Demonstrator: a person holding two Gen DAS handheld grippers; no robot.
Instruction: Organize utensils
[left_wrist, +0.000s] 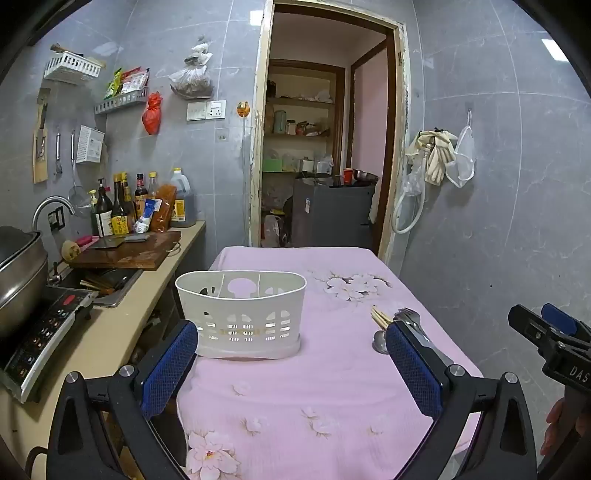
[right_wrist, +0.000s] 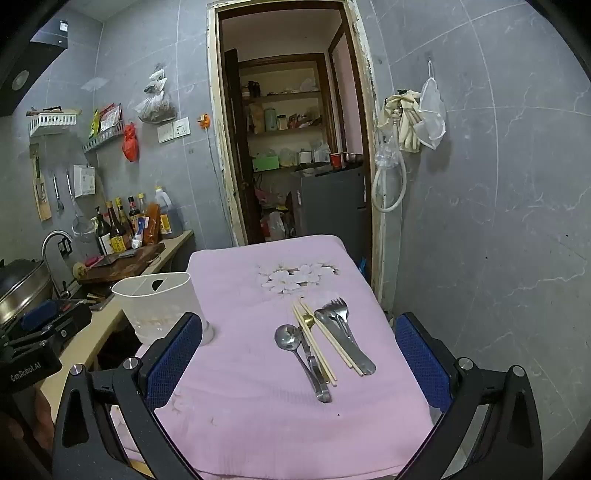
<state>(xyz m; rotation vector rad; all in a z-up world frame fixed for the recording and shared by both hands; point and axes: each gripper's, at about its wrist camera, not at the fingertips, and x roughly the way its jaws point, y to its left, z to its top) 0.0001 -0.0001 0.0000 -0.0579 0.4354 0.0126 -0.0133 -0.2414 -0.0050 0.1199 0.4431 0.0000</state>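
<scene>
A white slotted utensil holder (left_wrist: 242, 314) stands empty on the pink floral tablecloth (left_wrist: 314, 387); it also shows at the left in the right wrist view (right_wrist: 157, 306). A pile of utensils lies to its right: a steel spoon (right_wrist: 290, 341), wooden chopsticks (right_wrist: 316, 349), forks (right_wrist: 338, 310) and a small gold spoon (right_wrist: 308, 320). In the left wrist view the pile (left_wrist: 397, 319) is partly hidden behind my finger. My left gripper (left_wrist: 291, 369) is open and empty, just in front of the holder. My right gripper (right_wrist: 299, 363) is open and empty, just short of the pile.
A counter (left_wrist: 122, 325) runs along the table's left side with an induction cooker (left_wrist: 48, 332), a steel pot (left_wrist: 18, 273), a sink, a cutting board (left_wrist: 125, 251) and bottles. A grey tiled wall is close on the right. A doorway (left_wrist: 317, 147) lies behind the table.
</scene>
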